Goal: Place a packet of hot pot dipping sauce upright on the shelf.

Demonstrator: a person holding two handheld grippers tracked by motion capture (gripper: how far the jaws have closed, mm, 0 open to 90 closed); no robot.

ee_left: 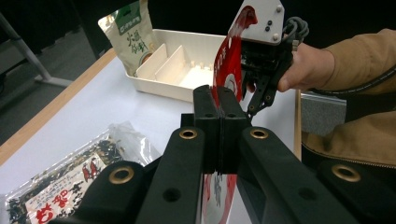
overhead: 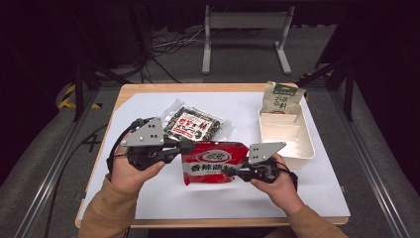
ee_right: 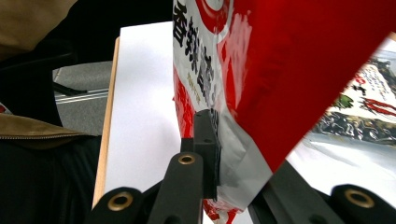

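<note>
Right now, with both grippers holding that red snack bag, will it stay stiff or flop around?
Probably floppy: the red snack bag creases where the right gripper pinches it. Its glossy film looks slippery, so it may slide. It hangs between the right gripper and the left gripper without sagging much, so likely light.

Glossy red foil-like pouch [overhead: 214, 161], creased and reflective. Crinkled clear plastic on the seaweed pack [overhead: 194, 124]. Matt black plastic on the left claw [ee_left: 218, 105] with brass-coloured rivets; smooth grey plate above the right claw [overhead: 232, 172]. Smooth cream plastic tray [overhead: 303, 144]. Matt white sheet over the pale wooden table [overhead: 148, 88].
</note>
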